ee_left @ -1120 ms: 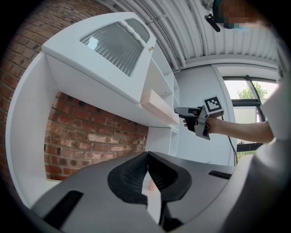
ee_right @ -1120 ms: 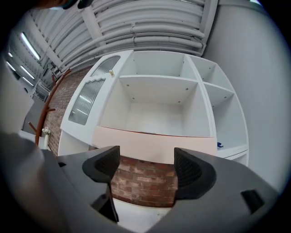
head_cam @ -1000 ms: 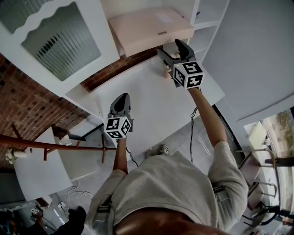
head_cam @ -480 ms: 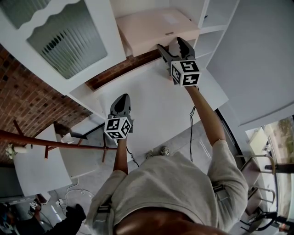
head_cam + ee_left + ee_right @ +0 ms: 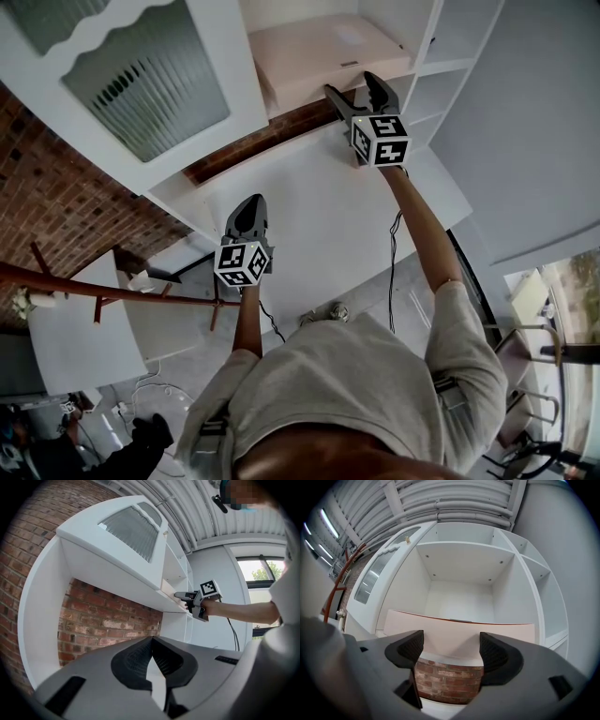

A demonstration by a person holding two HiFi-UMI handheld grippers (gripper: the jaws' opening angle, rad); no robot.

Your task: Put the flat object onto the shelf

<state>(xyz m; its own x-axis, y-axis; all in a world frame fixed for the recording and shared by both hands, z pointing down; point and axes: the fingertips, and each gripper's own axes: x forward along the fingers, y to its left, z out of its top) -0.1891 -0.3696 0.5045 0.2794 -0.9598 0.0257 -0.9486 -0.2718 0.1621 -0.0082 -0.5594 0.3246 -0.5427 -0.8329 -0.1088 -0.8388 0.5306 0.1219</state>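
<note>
Pale-pink flat rectangular box (image 5: 314,54) lying flat on the bottom board of a white open shelf unit (image 5: 433,66), long front edge turned outward. Broad and thin, matt, plain in colour (material hard to tell). Marked with a paler rectangular patch on the top face in the head view, and a small dark tab at the middle of the front edge. Edged along the top with a fine orange-red line in the right gripper view, where the same box (image 5: 459,633) spans almost the full width of the compartment, resting on the board just above a strip of red brick wall (image 5: 447,674). Right gripper (image 5: 352,86) held up at the end of an outstretched bare arm (image 5: 422,230), close to the box's front edge but apart from it, jaws spread wide with nothing between them; likewise seen spread and empty through its own camera (image 5: 451,648). Left gripper (image 5: 247,202) lower down, well apart from the box, over a white tabletop (image 5: 319,220), jaws pressed together on nothing (image 5: 151,644). Beside the shelf compartment, a white cabinet door with ribbed glass (image 5: 145,80), and more of the brick to the left.
</note>
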